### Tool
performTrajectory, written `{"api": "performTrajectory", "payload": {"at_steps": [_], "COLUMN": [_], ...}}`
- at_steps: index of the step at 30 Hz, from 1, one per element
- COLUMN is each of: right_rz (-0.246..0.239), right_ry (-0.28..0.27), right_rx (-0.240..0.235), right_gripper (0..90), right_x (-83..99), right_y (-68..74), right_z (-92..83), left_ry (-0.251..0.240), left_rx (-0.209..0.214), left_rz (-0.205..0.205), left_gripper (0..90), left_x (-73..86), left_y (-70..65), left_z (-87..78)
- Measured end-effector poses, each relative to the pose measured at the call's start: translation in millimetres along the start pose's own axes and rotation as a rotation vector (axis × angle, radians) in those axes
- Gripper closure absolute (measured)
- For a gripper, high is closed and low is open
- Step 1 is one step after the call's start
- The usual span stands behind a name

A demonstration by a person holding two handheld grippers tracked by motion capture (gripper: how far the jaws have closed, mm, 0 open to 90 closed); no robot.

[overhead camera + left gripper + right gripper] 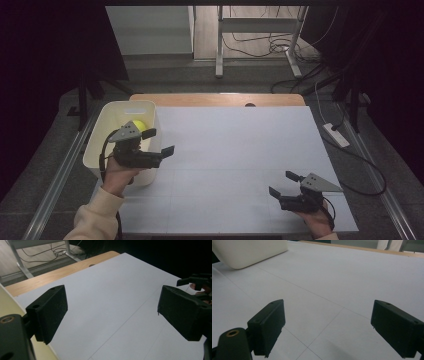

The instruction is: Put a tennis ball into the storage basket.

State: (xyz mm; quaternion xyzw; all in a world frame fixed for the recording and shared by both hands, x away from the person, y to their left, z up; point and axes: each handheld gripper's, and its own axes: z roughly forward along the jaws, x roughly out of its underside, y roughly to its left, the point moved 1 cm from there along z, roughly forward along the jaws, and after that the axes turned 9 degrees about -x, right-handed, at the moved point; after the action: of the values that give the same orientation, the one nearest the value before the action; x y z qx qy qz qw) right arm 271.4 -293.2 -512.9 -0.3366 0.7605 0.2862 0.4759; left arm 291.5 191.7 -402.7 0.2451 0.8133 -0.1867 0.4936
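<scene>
High view: left gripper (159, 142) held over the right wall of the cream bin (107, 116) at the left edge of the white table (240, 150), jaws spread wide with nothing between them, and the yellow ball (139, 125) lying inside the bin, just behind the gripper. Right gripper (284, 183) low over the near right part of the table, well apart from the bin, jaws spread wide and empty too. Left gripper view: both black jaws wide apart above the bare white surface, bin rim at the left edge.
</scene>
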Motion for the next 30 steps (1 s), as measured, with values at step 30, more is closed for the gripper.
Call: {"api": "performTrajectory", "payload": {"at_steps": [30], "right_rz": [-0.001], "right_ry": [0.002], "right_rx": [-0.003], "right_gripper": [12.1], "right_x": [0.2], "right_y": [0.6], "right_z": [0.6], "left_ry": [0.044], "left_rx": [0.163], "left_rz": [0.092], "left_gripper": [9.6], "left_x": [34.4], "left_y": [-61.6], "left_z": [36.3]}}
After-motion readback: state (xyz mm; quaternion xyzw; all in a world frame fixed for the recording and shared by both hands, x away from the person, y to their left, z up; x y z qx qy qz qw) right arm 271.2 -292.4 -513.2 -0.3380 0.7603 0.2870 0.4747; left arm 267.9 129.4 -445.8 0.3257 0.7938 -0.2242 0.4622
